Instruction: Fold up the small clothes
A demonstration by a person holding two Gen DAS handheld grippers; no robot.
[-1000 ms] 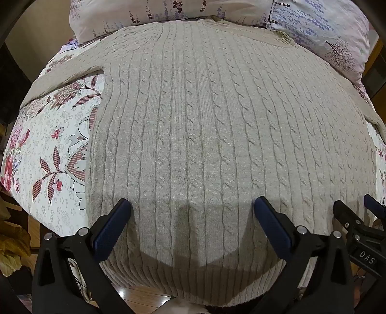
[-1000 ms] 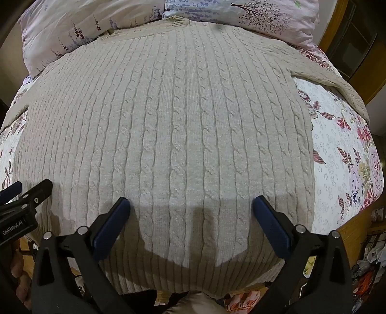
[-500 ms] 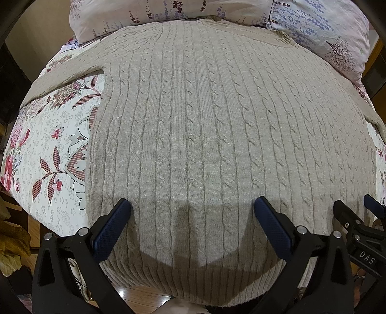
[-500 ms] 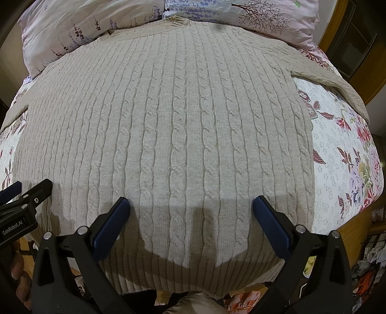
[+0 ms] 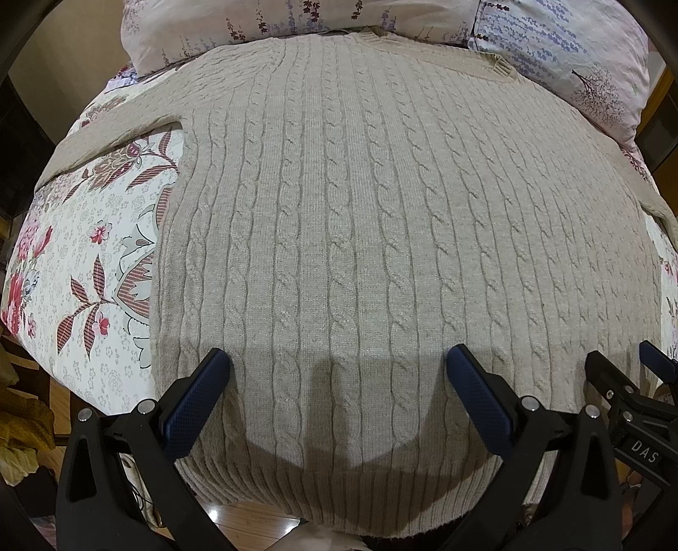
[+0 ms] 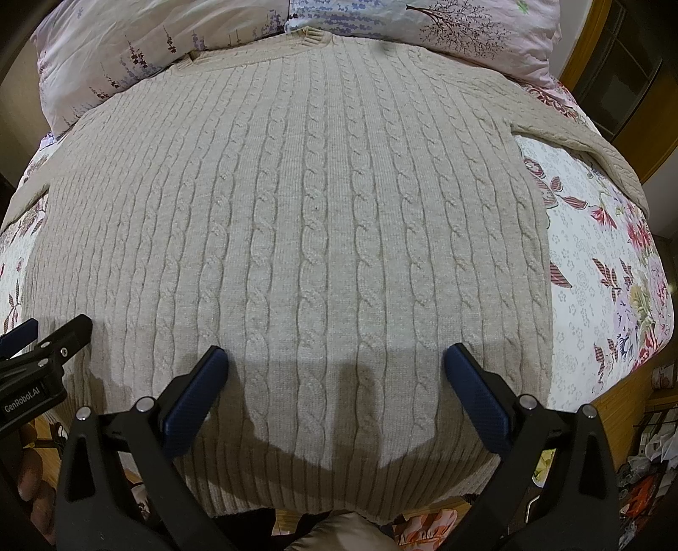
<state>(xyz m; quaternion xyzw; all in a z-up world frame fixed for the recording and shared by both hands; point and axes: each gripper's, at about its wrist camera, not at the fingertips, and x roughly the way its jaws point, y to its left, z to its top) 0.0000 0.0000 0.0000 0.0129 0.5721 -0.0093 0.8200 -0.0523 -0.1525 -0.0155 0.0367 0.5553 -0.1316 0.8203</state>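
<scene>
A beige cable-knit sweater [image 5: 381,237] is spread flat on a floral bedspread [image 5: 84,271], its neckline toward the pillows [image 6: 423,38]. The left gripper [image 5: 338,383] and right gripper [image 6: 335,381] are held side by side, low over the ribbed hem, pointing up the sweater. Both are spread wide with nothing grasped; blue pads [image 5: 197,394] flank bare knit.
</scene>
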